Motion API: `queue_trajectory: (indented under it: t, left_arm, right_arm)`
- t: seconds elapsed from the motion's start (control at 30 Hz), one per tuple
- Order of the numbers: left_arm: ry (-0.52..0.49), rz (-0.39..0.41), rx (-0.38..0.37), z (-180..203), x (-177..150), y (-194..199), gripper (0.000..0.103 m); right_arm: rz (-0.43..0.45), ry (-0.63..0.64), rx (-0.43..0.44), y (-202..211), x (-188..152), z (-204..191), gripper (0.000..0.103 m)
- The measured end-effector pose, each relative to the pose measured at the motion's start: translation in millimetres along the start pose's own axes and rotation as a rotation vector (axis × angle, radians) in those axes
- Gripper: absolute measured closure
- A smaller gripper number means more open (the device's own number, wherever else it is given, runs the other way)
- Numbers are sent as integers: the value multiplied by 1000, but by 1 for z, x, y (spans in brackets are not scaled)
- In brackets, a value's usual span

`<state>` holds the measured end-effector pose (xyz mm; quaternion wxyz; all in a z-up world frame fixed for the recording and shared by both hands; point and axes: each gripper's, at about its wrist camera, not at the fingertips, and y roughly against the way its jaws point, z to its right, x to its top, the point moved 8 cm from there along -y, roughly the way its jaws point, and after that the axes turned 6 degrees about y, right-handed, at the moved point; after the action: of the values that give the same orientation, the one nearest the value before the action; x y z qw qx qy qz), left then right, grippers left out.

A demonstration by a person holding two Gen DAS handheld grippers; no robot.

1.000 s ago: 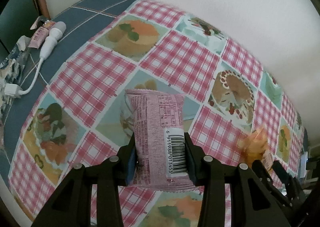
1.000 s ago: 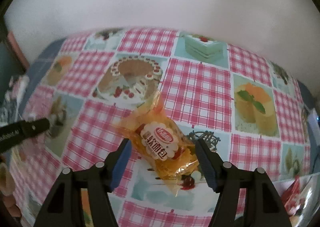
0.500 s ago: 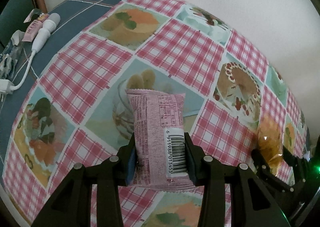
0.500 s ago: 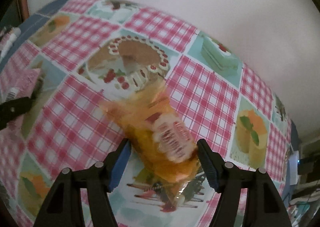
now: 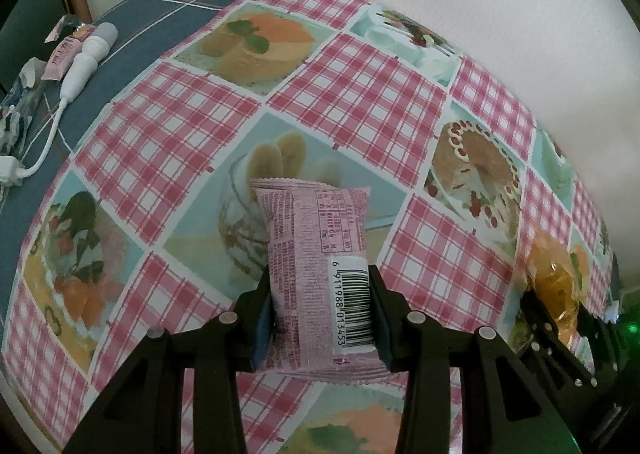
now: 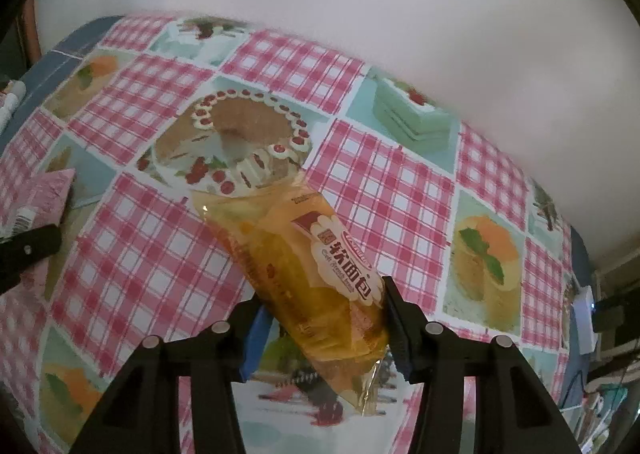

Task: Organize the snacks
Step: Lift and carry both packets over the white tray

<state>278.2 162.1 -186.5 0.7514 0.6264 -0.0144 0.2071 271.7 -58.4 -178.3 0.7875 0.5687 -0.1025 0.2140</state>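
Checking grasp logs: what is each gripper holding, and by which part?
The left gripper clamps the pink snack packet across its lower end, by the barcode. The right gripper clamps the orange bread packet across its lower half.

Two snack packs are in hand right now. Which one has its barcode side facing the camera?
The pink snack pack clamped in the left gripper: its white barcode panel faces up. The orange bread pack in the right gripper shows its front label instead.

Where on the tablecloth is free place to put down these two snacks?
The checked cake-print tablecloth is bare ahead of the pink barcode packet and the orange bread bag. The blue left edge is crowded: white cabled device, small wrappers.
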Motion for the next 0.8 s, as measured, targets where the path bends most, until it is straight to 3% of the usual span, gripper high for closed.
queue_trajectory:
  t: [0.4, 0.8]
  left_arm:
    - [-36, 62, -7, 15, -11, 67, 60]
    - [-111, 130, -51, 46, -67, 153, 60]
  right_arm:
    - [79, -78, -6, 84, -25, 1, 49]
    - [95, -322, 15, 168, -84, 40, 49]
